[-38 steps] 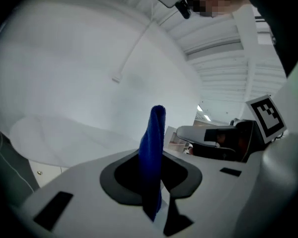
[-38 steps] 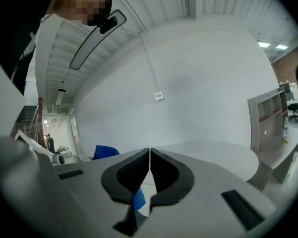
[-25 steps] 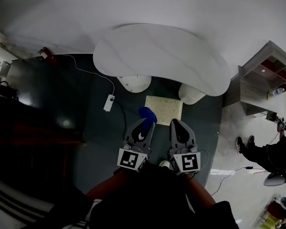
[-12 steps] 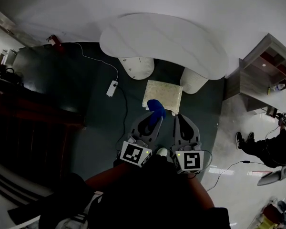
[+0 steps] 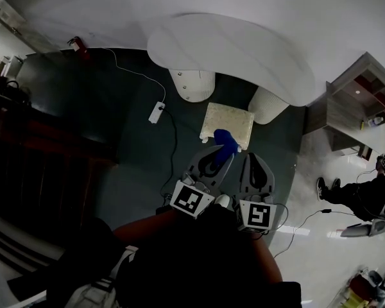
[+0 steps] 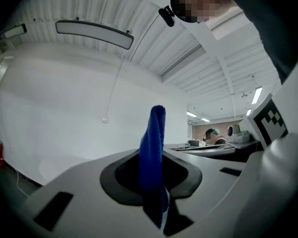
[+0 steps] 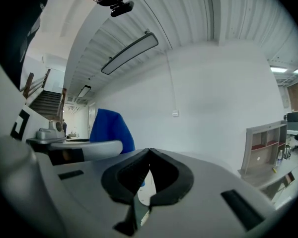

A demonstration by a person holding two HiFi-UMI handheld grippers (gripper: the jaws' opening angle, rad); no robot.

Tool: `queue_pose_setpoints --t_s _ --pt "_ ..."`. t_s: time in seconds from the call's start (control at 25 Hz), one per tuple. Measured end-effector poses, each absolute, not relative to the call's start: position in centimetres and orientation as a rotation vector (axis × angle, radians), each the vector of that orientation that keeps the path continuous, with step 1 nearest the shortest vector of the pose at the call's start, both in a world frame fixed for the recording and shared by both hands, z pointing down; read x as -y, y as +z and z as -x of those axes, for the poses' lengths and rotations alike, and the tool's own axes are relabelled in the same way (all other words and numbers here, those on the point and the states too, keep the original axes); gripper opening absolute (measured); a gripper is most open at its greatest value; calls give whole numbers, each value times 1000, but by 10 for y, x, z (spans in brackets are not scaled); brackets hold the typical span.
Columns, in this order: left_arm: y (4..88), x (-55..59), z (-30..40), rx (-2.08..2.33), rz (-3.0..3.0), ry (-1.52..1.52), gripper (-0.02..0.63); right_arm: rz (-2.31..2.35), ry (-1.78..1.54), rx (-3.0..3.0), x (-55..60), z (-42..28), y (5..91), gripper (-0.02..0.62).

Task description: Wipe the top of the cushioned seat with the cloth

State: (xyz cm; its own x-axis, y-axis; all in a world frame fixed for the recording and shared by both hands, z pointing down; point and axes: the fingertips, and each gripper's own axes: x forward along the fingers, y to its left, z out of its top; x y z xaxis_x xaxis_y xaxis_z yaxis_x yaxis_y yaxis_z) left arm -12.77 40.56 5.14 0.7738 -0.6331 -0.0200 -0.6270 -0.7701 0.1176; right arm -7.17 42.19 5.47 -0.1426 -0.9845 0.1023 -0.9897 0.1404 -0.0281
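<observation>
- Dark grey-green floor (image 5: 141, 153) takes up most of the head view. A white cable trails across it.
- Large white rounded table (image 5: 237, 47) on two pale cylindrical legs stands at the far side.
- Square, pale cream cushioned seat (image 5: 230, 119) sits low on the floor, just in front of the table and between its legs. The top is bare and looks padded, so it should give a little under pressure.
- Left tongs (image 5: 219, 156) are clenched on the cloth, with the tips reaching the seat's near edge as seen from above.
- Right tongs (image 5: 256, 164) are pressed together with nothing between them. They are held beside the left tongs, short of the seat.
- Small blue fuzzy cloth (image 5: 225, 142) is pinched low down, and its free end sticks out past the tips.
  - It overlaps the near edge of the seat, but I cannot tell whether it touches.
  - Judged light, soft and floppy, and no risk to the cushion.
  - The present hold near one end leaves loose fabric to drag flat. Wiping looks not yet begun.
</observation>
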Motion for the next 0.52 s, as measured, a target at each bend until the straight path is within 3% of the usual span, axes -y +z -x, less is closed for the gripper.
queue_pose_setpoints --t_s 0.52 --pt "45 -408 205 966 -2869 -140 81 -2066 114 2302 -433 151 42 35"
